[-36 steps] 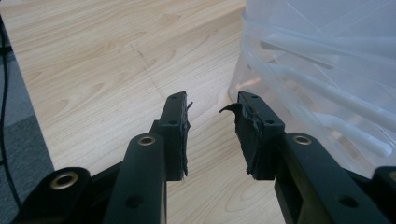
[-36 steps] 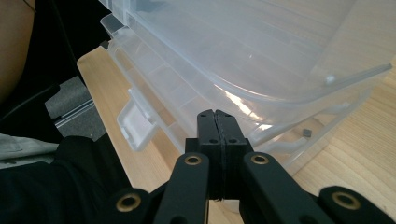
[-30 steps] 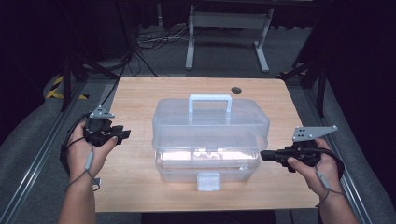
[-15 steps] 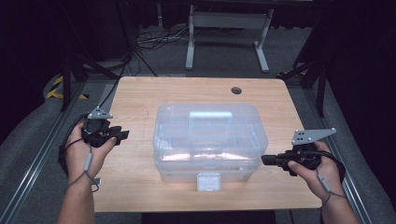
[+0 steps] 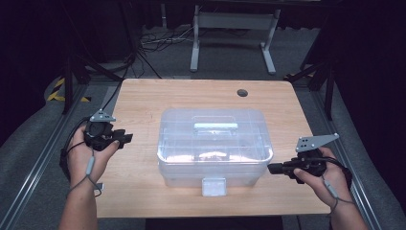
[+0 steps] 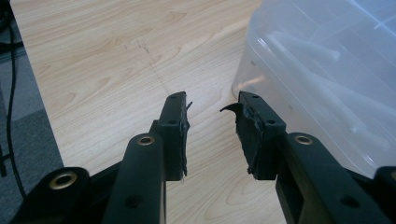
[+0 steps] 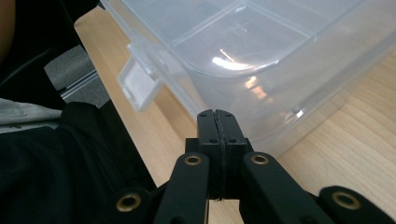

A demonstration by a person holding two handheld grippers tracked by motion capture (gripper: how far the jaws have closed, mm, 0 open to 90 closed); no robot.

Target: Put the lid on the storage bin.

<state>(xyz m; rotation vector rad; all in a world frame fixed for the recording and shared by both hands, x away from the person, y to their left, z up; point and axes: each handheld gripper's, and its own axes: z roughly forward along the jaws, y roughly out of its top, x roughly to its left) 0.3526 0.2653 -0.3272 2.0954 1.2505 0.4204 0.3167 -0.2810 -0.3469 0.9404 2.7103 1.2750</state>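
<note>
- Dark floor with cables and a metal stand surrounds the table (image 5: 143,96); its near edge lies just past the box's front, so a shove toward the person could, I judge, slide the box off.
- Box (image 5: 215,143): clear plastic, lid down, sitting mid-table with the handle (image 5: 215,126) lying flat on top. It looks light and smooth-walled, so a one-sided push would likely skid or turn it on the wood instead of working anything loose.
- Left gripper (image 6: 212,123): jaws spread with nothing between them, hovering over bare wood just beside the box's left end. If it closes on the rounded corner, the pads may slip off the slick wall.
- Right gripper (image 7: 217,128): jaws pressed together, empty, tips just at the box's lower right wall near the front corner; whether they touch it I cannot tell. Pressed shut, it can only poke, and a poke low on the wall would probably tip or shift the box.
- Latch (image 5: 214,186): a small flap hanging at the front centre. Prying it at an angle could bend or snap the thin hinge, and the closed tips could slide off it.
</note>
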